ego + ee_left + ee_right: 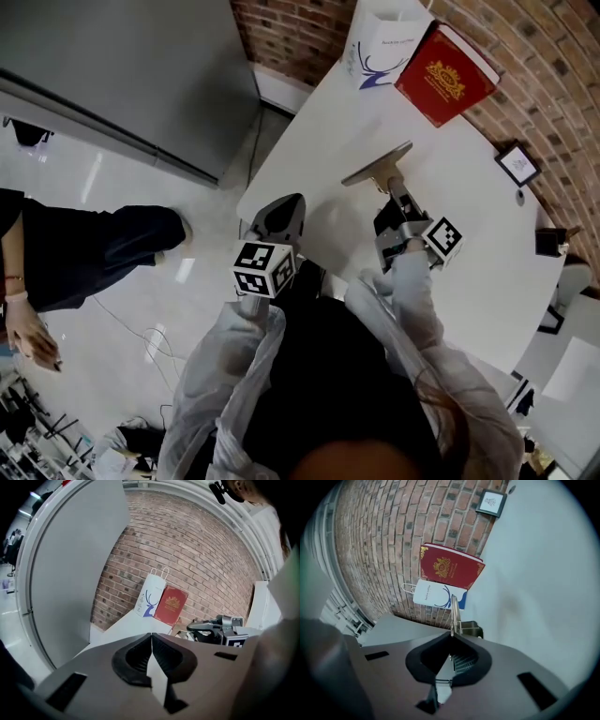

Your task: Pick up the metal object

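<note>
The metal object (378,166) is a flat plate on a short stem, held above the white table (469,262). My right gripper (397,194) is shut on its stem. In the right gripper view the metal object (454,613) stands edge-on, sticking out past the closed tips of the right gripper (451,634). My left gripper (286,208) hovers at the table's near-left edge, apart from the object. In the left gripper view the left gripper (151,635) has its jaws together with nothing between them, and the right gripper (220,627) shows off to the right.
A red book (445,75) and a white paper bag (380,42) with a blue deer lean on the brick wall at the table's far end. A small framed picture (517,164) stands at the right. Another person (84,253) stands on the floor to the left.
</note>
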